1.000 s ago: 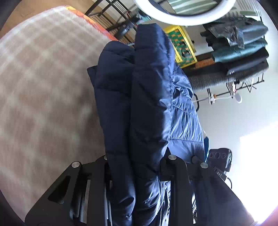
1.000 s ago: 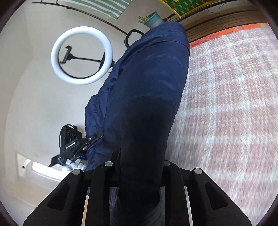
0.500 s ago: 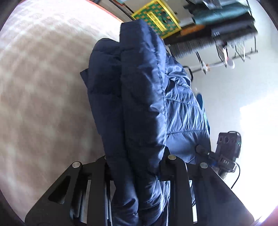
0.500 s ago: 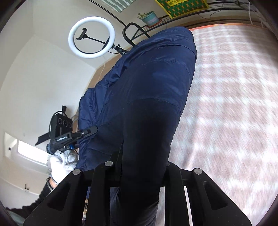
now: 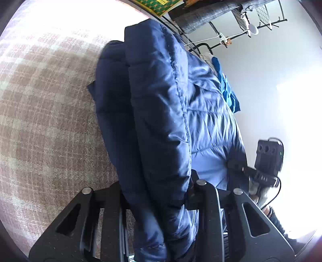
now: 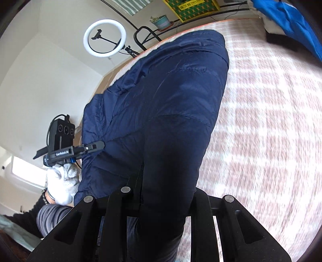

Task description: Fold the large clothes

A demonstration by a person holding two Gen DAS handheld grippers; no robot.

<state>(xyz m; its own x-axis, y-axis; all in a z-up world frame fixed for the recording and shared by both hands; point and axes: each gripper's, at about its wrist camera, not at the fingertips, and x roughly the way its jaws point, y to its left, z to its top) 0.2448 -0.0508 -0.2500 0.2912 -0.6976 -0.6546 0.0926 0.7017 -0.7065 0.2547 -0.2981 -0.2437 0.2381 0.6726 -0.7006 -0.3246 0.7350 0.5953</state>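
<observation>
I see one navy jacket (image 5: 161, 125), lifted over the plaid rug (image 5: 44, 112), with both grippers clamped on it: left gripper (image 5: 159, 193), right gripper (image 6: 159, 201). Only the right view shows the ring light (image 6: 104, 38); only the left shows the rack (image 5: 241, 18). Since 1.0 s ago, the light has left the left view.

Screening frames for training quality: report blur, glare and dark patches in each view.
Left wrist view: window glare blows out the right edge; plaid blanket slightly soft. Right wrist view: blanket streaked by motion blur; navy puffer jacket falls into near-black shadow near the gripper; strong fisheye curvature in both.
</observation>
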